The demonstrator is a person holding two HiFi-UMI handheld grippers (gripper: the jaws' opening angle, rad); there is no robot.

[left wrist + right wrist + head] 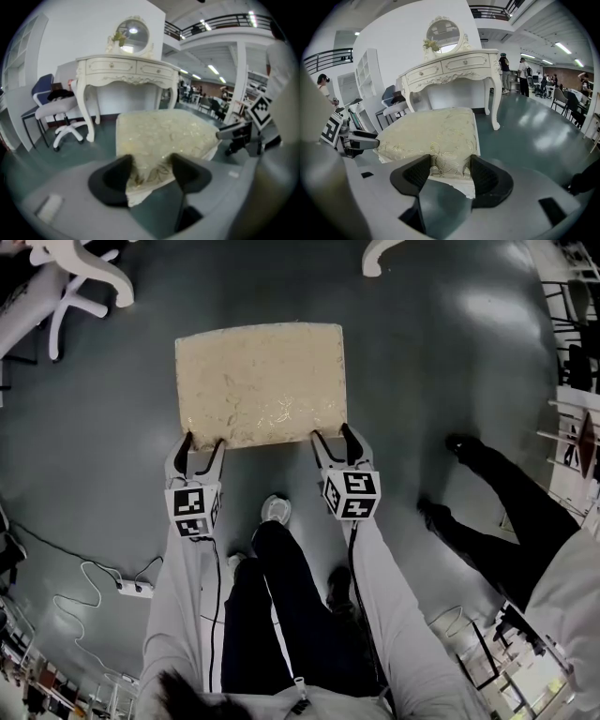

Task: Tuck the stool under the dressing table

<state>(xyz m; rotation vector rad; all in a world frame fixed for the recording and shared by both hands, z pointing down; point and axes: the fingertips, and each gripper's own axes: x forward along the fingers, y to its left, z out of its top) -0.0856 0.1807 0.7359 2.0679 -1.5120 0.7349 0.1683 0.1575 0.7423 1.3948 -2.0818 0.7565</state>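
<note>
So the stool (260, 381) was sitting out on the open floor (422, 352), right in front of the person's feet and well short of the dressing table (454, 65), which stood ahead against the wall with an office chair (61, 112) off to its left. The left gripper (204, 442) had the near left corner of the padded seat pinched between its jaws, and the right gripper (333, 434) had the near right corner the same way, jaws wide but pressed onto the cushion. It looked like the grab step was done and the push hadn't started. Next up, probably: slide the stool straight ahead between the table's front legs, keeping both hands even so it doesn't twist and clip a leg. The corner grips looked shallow, so a slip seemed possible.
</note>
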